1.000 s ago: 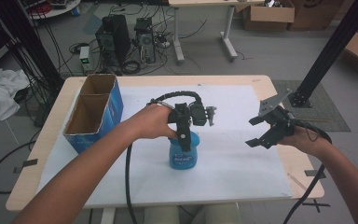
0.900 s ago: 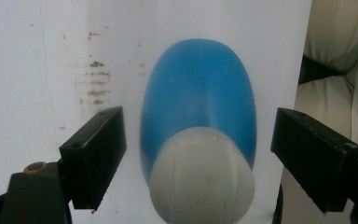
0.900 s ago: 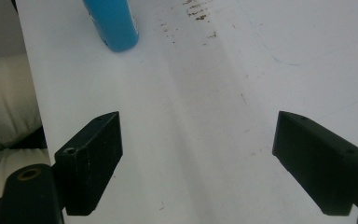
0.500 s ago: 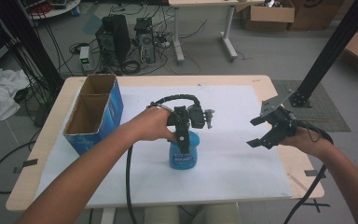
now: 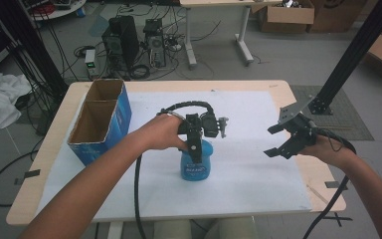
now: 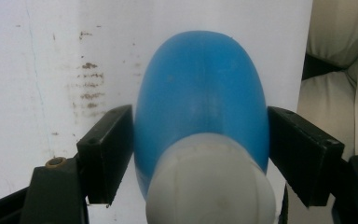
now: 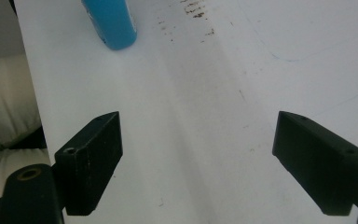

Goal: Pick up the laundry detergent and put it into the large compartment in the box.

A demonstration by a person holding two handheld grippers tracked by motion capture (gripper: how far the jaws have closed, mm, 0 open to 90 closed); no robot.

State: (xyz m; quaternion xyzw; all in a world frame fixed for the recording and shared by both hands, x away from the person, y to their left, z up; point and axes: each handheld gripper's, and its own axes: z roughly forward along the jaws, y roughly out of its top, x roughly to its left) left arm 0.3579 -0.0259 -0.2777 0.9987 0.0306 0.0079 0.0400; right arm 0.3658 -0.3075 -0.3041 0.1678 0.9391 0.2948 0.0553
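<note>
- The blue bottle (image 5: 196,162) stands upright on the white sheet (image 5: 258,169) near the middle of the table (image 5: 283,88), a little toward the person's edge, at about 6 o'clock from the table's centre.
- In the left gripper view the bottle (image 6: 200,98) has a rounded blue body and a white cap (image 6: 212,182) at the near end; whether anything is inside it cannot be told, as the body is opaque.
- The left gripper (image 5: 195,149) comes down on the bottle from above, and its two black jaws sit against the bottle's two sides, clamped on it just below the cap.
- The left hand (image 5: 161,132) holds that gripper from the 9 o'clock side of the bottle, and a black cable (image 5: 137,199) trails from it toward the table's near edge.
- The right gripper (image 5: 283,137) is well apart from the bottle, at about 3 o'clock from it, above the right part of the sheet, with its jaws spread wide and nothing between them.
- In the right gripper view the sheet (image 7: 205,93) lies bare between the jaws, and the bottle's base (image 7: 112,23) shows far off at about 11 o'clock.
- The right hand (image 5: 328,147) grips that gripper near the table's right edge.
- A blue cardboard box (image 5: 99,122) stands at about 9 to 10 o'clock from the bottle, near the table's left edge; it is open on top, split into two compartments, and both show bare brown insides.
</note>
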